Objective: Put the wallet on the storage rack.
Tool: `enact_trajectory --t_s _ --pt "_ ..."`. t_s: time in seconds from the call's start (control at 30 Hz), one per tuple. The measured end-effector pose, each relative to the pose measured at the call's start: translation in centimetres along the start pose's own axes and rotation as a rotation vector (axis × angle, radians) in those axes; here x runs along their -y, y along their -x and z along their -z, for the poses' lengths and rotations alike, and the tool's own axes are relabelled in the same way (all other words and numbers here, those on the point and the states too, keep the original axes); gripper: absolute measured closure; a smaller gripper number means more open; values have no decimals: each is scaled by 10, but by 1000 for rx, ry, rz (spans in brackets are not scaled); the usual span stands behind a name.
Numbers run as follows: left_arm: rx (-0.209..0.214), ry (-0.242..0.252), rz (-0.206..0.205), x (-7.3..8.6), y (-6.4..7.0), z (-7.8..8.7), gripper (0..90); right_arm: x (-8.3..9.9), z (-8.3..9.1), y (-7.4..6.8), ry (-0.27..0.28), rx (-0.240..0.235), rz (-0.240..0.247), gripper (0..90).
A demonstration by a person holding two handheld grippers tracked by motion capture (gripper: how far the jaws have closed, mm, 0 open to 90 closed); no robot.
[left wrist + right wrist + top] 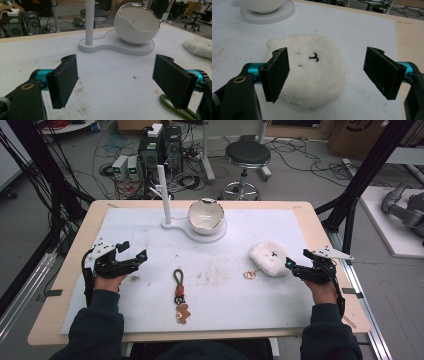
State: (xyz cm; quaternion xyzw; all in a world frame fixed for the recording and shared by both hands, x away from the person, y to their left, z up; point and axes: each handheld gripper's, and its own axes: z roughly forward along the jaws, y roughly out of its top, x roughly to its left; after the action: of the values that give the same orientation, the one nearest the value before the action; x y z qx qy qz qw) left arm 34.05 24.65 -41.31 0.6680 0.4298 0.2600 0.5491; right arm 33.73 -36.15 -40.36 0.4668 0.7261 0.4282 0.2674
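right gripper (325,72): jaws spread, empty
plush (312,70): on mat, just ahead, between the jaws' line
left gripper (116,80): jaws spread, empty
keychain (179,290): mid-mat, apart

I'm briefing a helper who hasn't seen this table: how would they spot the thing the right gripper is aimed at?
Start at the white mat covering the table and go to its right half. Just ahead of the open right gripper lies a fluffy white plush pouch, round and flat. Unlike the glossy egg-shaped bowl farther back, it is soft and furry, with a small black stitched face.
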Motion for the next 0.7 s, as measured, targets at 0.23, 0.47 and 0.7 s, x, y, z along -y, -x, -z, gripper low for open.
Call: enact_trajectory --t_s 0.23,0.47,0.7 --pt "8 -18 3 1 1 -3 210 2 2 2 -1 2 0 213" --pt "11 -30 5 1 3 -5 226 3 0 4 0 -4 -2 214" --pt "22 -51 5 2 5 -6 241 4 -1 5 -4 -3 -13 215"
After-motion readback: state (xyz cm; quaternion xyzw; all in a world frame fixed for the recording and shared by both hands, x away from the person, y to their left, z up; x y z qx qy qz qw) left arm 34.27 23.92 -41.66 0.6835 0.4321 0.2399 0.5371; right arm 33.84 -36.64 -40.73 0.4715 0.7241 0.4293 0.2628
